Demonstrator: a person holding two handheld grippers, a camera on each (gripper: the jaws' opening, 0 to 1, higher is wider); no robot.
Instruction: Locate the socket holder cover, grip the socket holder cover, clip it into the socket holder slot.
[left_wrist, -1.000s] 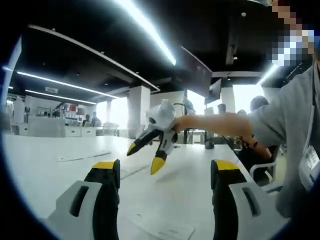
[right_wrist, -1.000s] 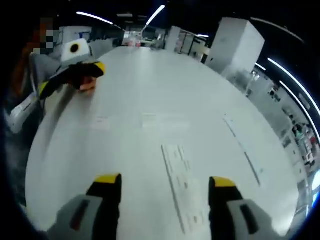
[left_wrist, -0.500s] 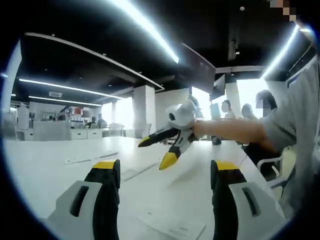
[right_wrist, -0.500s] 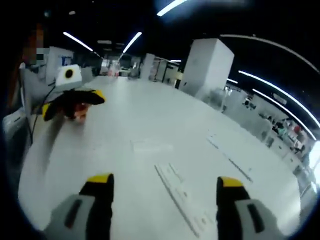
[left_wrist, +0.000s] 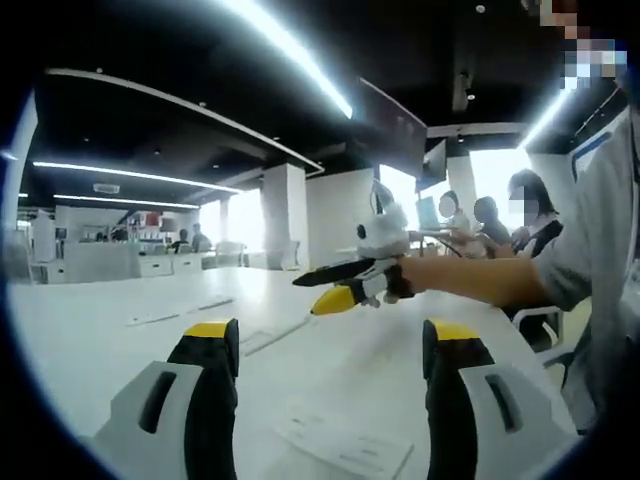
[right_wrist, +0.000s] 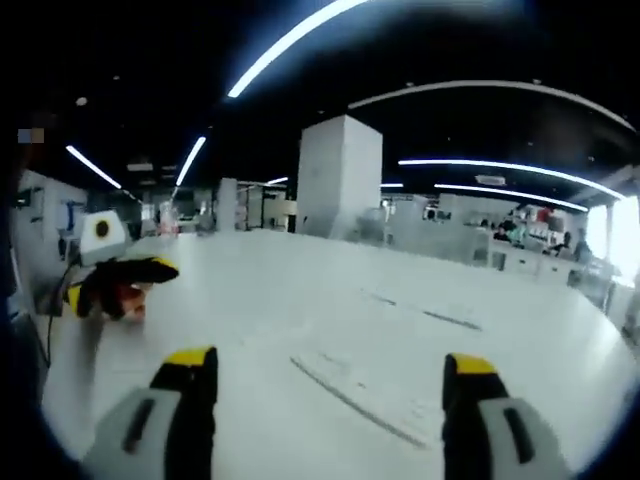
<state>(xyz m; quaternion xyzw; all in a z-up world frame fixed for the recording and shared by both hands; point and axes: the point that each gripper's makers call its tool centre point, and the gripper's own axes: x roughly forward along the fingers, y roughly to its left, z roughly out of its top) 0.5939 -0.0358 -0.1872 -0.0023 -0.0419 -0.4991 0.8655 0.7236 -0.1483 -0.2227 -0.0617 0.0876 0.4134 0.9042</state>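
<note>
My left gripper (left_wrist: 331, 335) hangs open over the white table (left_wrist: 90, 345) with nothing between its jaws. A thin white flat piece (left_wrist: 340, 452) lies just ahead of it, and a long white strip (left_wrist: 272, 337) lies further out; I cannot tell which is the socket holder cover. The right gripper (left_wrist: 318, 288), held in a person's hand, hovers above the table ahead of me. In the right gripper view my right gripper (right_wrist: 330, 362) is open and empty over a long white ribbed strip (right_wrist: 350, 388). The left gripper (right_wrist: 118, 280) floats at the left, jaws apart.
Two thin strips (right_wrist: 440, 318) lie farther across the table (right_wrist: 250, 290). A grey sleeve (left_wrist: 600, 250) and forearm reach in from the right. People (left_wrist: 485, 215) sit at the table's far right end. A white pillar (right_wrist: 340, 180) stands beyond the table.
The right gripper view has tilted up from looking down on the table to looking along it. In the left gripper view the right gripper has levelled out and shifted right. Both grippers stay open.
</note>
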